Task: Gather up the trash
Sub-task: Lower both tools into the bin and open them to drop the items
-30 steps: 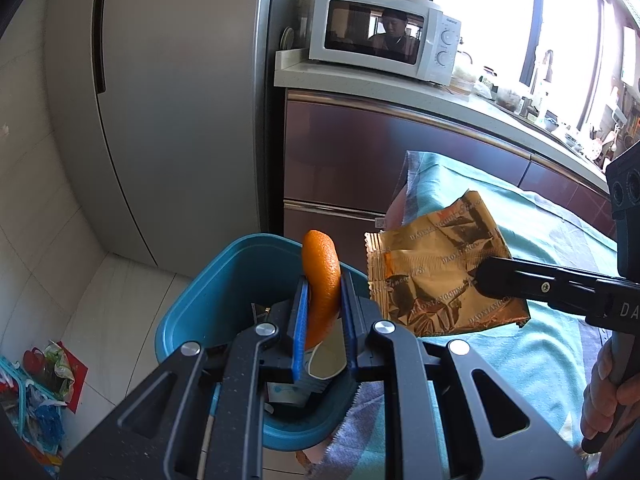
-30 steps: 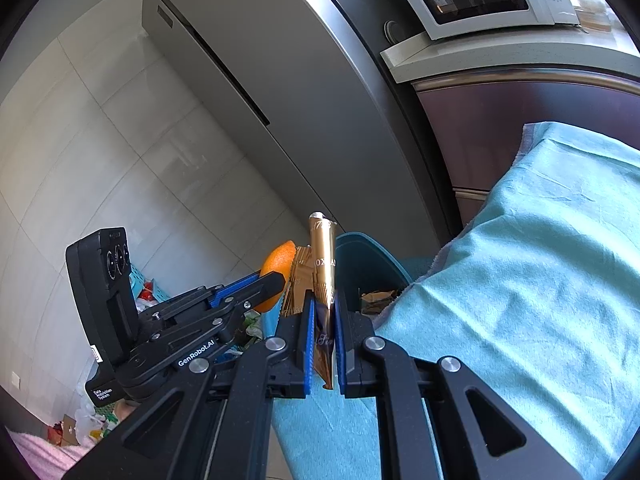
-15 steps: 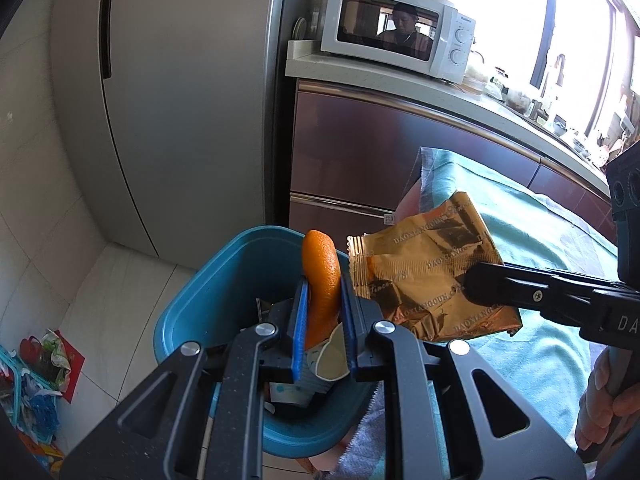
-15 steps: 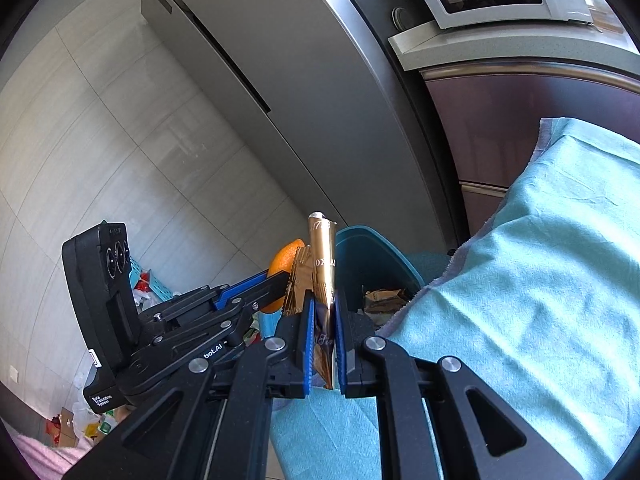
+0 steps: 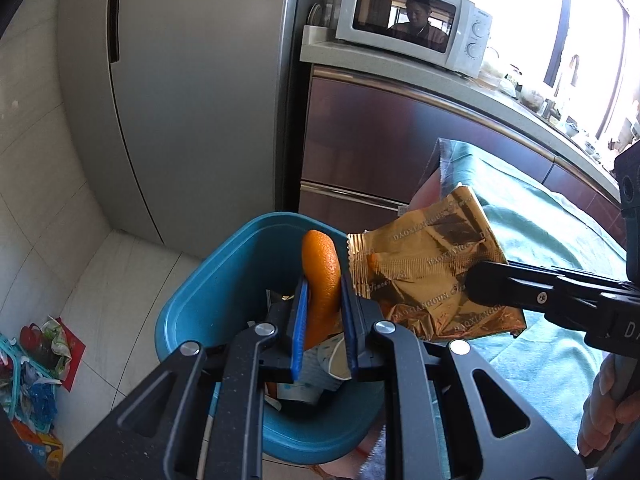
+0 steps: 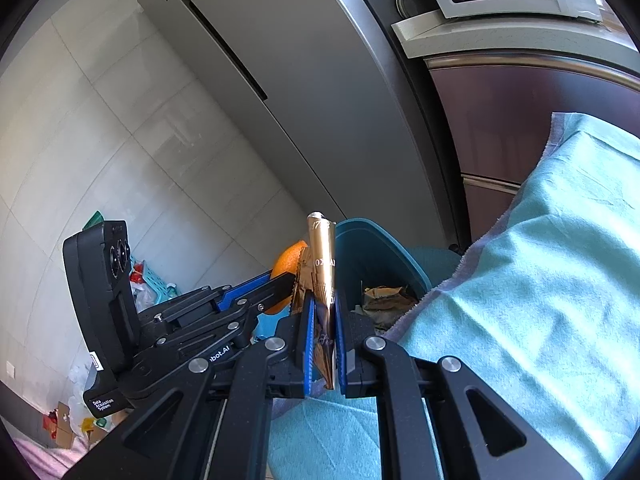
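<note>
- Clamping an orange peel [image 5: 320, 276] between its blue pads, the left gripper [image 5: 323, 312] sits at the centre of the left wrist view, jaws closed to a narrow gap with the peel standing upright out of them.
- The right gripper [image 6: 322, 336] is likewise closed tight on a gold foil wrapper [image 6: 322, 276], seen edge-on at lower centre of its own view — and as a broad crinkled sheet at centre right of the left view.
- Over the last second both grippers have edged nearer the teal bin [image 5: 224, 280]; it now fills more of the lower centre, so the drop looks close.
- The peel is curved, pebbled and matte; the wrapper is thin, shiny and creased, likely to flutter when released.
- The bin is smooth rounded plastic, already holding paper and wrapper scraps.
- A soft teal cloth [image 6: 540, 300] covers the surface at right — its frayed edge lies just beside the bin rim.
</note>
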Available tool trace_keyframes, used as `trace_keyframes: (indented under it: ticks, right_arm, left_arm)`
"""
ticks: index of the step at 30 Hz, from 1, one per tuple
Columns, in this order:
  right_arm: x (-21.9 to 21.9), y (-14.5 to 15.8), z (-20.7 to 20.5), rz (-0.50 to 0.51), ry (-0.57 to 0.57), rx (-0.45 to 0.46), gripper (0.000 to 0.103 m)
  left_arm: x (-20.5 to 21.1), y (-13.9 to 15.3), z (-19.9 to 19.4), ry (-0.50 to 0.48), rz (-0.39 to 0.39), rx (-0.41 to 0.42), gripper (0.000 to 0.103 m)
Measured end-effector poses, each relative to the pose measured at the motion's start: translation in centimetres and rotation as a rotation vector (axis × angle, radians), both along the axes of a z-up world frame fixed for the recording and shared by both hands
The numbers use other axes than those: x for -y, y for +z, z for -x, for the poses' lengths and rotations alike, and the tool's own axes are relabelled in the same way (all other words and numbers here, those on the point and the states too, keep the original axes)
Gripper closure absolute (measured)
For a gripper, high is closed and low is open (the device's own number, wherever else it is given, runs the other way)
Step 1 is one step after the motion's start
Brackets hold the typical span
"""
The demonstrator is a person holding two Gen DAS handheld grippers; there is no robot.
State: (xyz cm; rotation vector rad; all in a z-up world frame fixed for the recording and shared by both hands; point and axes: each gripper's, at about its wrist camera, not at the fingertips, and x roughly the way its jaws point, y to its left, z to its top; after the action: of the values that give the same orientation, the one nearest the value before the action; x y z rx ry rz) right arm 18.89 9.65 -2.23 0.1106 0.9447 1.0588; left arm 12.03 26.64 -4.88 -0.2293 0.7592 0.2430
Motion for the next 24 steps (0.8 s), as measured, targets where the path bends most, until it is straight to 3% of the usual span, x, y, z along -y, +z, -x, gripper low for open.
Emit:
trace_keyframes:
  ticks: [24]
  right_arm:
    - [-4.1, -2.6, -0.2, 0.098, 0.025, -0.029, 0.094]
  left_arm:
    - [-2.1, -3.4, -1.7, 0.062, 0.041, -0.072, 0.086]
